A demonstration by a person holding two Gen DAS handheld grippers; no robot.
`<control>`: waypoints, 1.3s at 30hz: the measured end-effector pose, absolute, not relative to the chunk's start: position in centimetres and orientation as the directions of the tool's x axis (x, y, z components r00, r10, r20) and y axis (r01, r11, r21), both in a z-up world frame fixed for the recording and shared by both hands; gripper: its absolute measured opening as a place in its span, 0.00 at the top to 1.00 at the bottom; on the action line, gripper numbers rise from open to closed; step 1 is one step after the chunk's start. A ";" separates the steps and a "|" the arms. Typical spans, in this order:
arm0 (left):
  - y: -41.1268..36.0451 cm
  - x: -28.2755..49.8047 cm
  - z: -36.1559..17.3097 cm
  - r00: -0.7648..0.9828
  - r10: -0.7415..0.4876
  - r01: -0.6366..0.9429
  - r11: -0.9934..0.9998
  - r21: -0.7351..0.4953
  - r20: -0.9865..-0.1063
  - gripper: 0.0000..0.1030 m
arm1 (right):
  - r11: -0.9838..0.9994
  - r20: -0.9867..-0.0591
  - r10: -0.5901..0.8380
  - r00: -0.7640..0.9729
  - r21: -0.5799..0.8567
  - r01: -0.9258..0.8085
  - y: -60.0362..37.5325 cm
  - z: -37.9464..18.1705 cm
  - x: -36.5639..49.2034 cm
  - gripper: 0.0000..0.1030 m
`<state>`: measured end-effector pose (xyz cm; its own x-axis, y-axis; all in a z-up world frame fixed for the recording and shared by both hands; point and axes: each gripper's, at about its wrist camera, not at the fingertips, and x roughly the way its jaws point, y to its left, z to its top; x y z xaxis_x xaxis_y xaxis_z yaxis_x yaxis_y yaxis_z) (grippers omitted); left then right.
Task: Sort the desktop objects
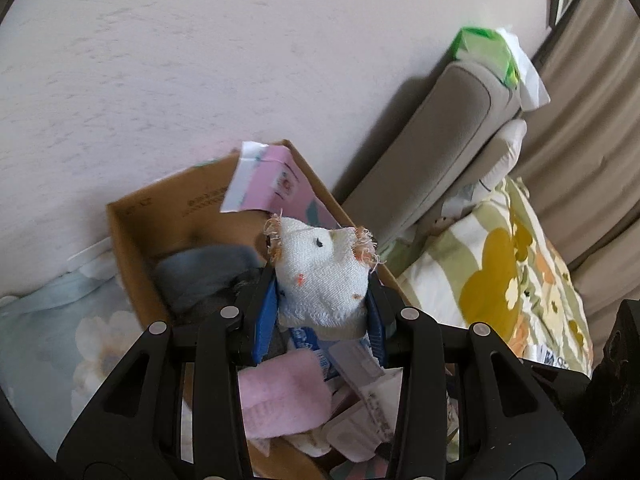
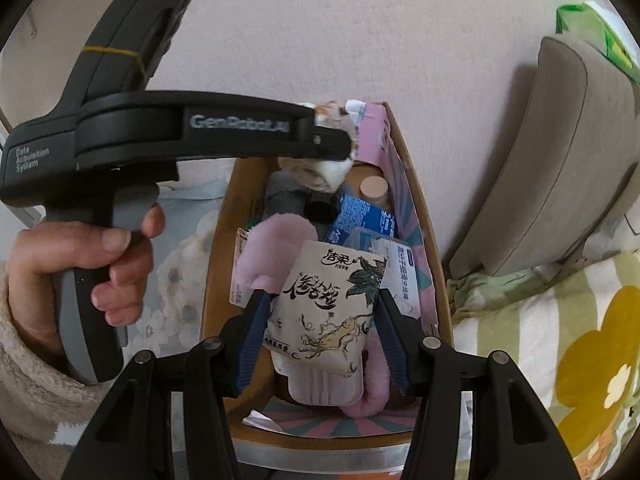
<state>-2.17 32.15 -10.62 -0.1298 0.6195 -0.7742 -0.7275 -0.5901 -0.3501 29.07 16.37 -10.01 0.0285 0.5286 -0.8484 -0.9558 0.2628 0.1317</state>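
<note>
**Both grippers loaded over the cardboard box**

Closest to my right wrist camera, the right gripper point(image 2: 320, 320) is clenched on a beige tissue pack point(image 2: 326, 308) printed with black calligraphy and a ginseng root, held just above the open cardboard box point(image 2: 418, 216). Beneath the pack I see a pink fluffy item point(image 2: 276, 248), a blue-and-white packet point(image 2: 362, 216) and a pink carton point(image 2: 376, 128) leaning against the far wall of the box. On my other side, the left gripper point(image 1: 322, 300) grips a small white knitted sock point(image 1: 322, 276) with frayed orange trim, over the far end of that box. I can see the person's left hand point(image 2: 80, 272) wrapped around that gripper's handle. Beside the box lies a floral bedsheet point(image 2: 560, 340).
</note>
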 end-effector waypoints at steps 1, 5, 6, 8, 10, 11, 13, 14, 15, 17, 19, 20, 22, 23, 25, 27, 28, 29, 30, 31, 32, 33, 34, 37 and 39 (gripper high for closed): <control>32.6 -2.0 -10.8 -0.131 0.613 -0.731 -0.590 -0.342 -0.779 0.66 | 0.265 -0.850 0.527 0.025 0.137 -0.955 16.2 -9.6 28.9 0.52; 33.4 -1.3 -11.2 -0.153 0.580 -0.748 -0.597 -0.290 -0.800 0.63 | 0.256 -0.866 0.500 0.002 0.146 -0.956 16.2 -10.1 29.0 0.49; 33.6 -1.1 -11.3 -0.169 0.563 -0.747 -0.608 -0.268 -0.809 0.60 | 0.250 -0.873 0.488 -0.006 0.146 -0.957 16.3 -10.3 28.9 0.41; 33.9 -1.0 -11.5 -0.198 0.529 -0.740 -0.633 -0.228 -0.825 0.13 | 0.242 -0.881 0.473 -0.006 0.136 -0.961 16.4 -10.7 28.6 0.22; 33.8 -0.7 -11.2 -0.236 0.528 -0.740 -0.642 -0.202 -0.816 0.00 | 0.235 -0.875 0.484 0.011 0.118 -0.965 16.2 -10.8 28.2 0.12; 33.7 -0.6 -11.1 -0.247 0.534 -0.740 -0.643 -0.199 -0.808 0.00 | 0.226 -0.874 0.486 0.012 0.113 -0.967 16.2 -10.8 28.0 0.07; 33.6 -0.7 -10.9 -0.239 0.538 -0.742 -0.638 -0.205 -0.808 0.00 | 0.221 -0.868 0.495 0.026 0.097 -0.970 16.1 -10.7 27.6 0.00; 33.5 -0.7 -10.8 -0.238 0.537 -0.742 -0.638 -0.205 -0.809 0.00 | 0.222 -0.867 0.498 0.027 0.097 -0.970 16.1 -10.6 27.5 0.00; 33.3 -0.7 -10.7 -0.241 0.538 -0.741 -0.639 -0.205 -0.808 0.00 | 0.223 -0.866 0.499 0.026 0.099 -0.970 16.0 -10.5 27.3 0.00; 32.9 -0.7 -10.3 -0.242 0.541 -0.739 -0.640 -0.208 -0.806 0.00 | 0.230 -0.864 0.503 0.029 0.101 -0.968 16.0 -10.3 27.2 0.00; 32.2 -0.6 -9.8 -0.239 0.543 -0.737 -0.641 -0.214 -0.805 0.00 | 0.237 -0.863 0.504 0.033 0.102 -0.966 15.9 -10.0 27.1 0.00; 31.8 -0.5 -9.5 -0.238 0.545 -0.736 -0.641 -0.217 -0.804 0.00 | 0.240 -0.861 0.507 0.035 0.103 -0.965 15.8 -9.8 27.0 0.00; 30.9 -0.4 -8.9 -0.241 0.544 -0.733 -0.645 -0.217 -0.804 0.00 | 0.250 -0.859 0.510 0.043 0.101 -0.963 15.7 -9.5 26.8 0.00; 30.2 -0.3 -8.6 -0.245 0.540 -0.729 -0.650 -0.214 -0.805 0.00 | 0.258 -0.860 0.507 0.051 0.095 -0.962 15.7 -9.2 26.7 0.00; 28.9 -0.2 -8.1 -0.255 0.525 -0.716 -0.667 -0.206 -0.812 0.00 | 0.280 -0.866 0.495 0.075 0.077 -0.957 15.6 -8.8 26.5 0.00; 26.7 -0.2 -7.4 -0.280 0.507 -0.690 -0.697 -0.196 -0.816 0.00 | 0.296 -0.865 0.495 0.087 0.073 -0.952 15.6 -8.0 26.1 0.00; 25.8 -0.2 -7.1 -0.290 0.504 -0.680 -0.707 -0.195 -0.814 0.00 | 0.302 -0.863 0.496 0.091 0.073 -0.951 15.6 -7.7 25.9 0.00; 24.4 -0.3 -6.6 -0.306 0.501 -0.663 -0.723 -0.196 -0.810 0.00 | 0.307 -0.861 0.499 0.097 0.071 -0.949 15.6 -7.1 25.6 0.00; 22.9 -0.4 -6.0 -0.320 0.501 -0.647 -0.735 -0.201 -0.804 0.00 | 0.309 -0.859 0.502 0.101 0.069 -0.949 15.6 -6.8 25.4 0.00; 21.9 -0.5 -5.6 -0.329 0.501 -0.637 -0.744 -0.204 -0.801 0.00 | 0.309 -0.857 0.505 0.107 0.063 -0.949 15.5 -6.4 24.9 0.00; 20.3 -0.7 -5.0 -0.348 0.498 -0.618 -0.759 -0.205 -0.794 0.00 | 0.307 -0.856 0.504 0.115 0.054 -0.950 15.6 -6.0 24.5 0.00; 19.1 -0.8 -4.6 -0.365 0.493 -0.603 -0.772 -0.203 -0.790 0.00 | 0.304 -0.853 0.507 0.123 0.043 -0.952 16.1 -5.6 23.9 0.00; 17.2 -1.0 -3.9 -0.392 0.481 -0.578 -0.792 -0.197 -0.784 0.00 | 0.300 -0.849 0.512 0.130 0.035 -0.953 16.6 -5.3 23.4 0.00; 13.1 -1.4 -2.7 -0.456 0.445 -0.513 -0.839 -0.181 -0.771 0.00 | 0.282 -0.836 0.531 0.137 0.022 -0.959 17.4 -4.6 21.9 0.00; 10.9 -1.8 -2.1 -0.477 0.431 -0.478 -0.859 -0.186 -0.766 0.00 | 0.263 -0.827 0.548 0.129 0.023 -0.964 18.4 -3.9 20.4 0.00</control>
<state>-1.82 10.89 -2.12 -0.4774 0.4310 -0.7657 -0.4777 -0.8587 -0.1855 20.44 18.44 -3.86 0.1295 0.5475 -0.8267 -0.9644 0.2633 0.0234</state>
